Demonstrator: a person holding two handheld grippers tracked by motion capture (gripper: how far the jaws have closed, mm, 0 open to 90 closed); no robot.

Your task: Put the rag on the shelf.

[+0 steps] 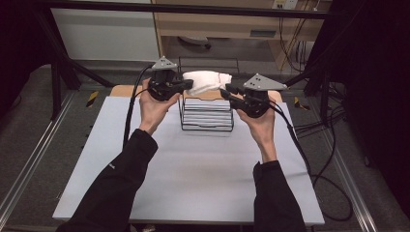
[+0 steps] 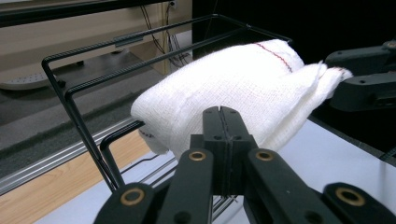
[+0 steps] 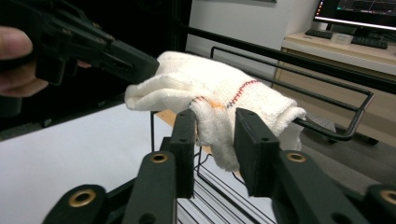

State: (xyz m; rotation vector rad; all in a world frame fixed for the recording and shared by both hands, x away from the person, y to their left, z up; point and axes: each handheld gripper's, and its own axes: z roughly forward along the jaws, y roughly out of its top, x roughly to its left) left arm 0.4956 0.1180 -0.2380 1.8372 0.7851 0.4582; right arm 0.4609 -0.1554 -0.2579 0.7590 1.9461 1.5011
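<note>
High view: pale grey desk (image 1: 193,179) carries a black wire rack (image 1: 207,116) at its far middle; a white woven cloth bundle with red stitching (image 1: 208,80) hangs above it. Left claw (image 1: 187,85) is clamped together on the cloth's left end. Right claw (image 3: 215,140) stands apart, straddling a fold, as the right gripper view shows. Cloth looks light, soft, floppy; best pinched at bunched ends.
</note>
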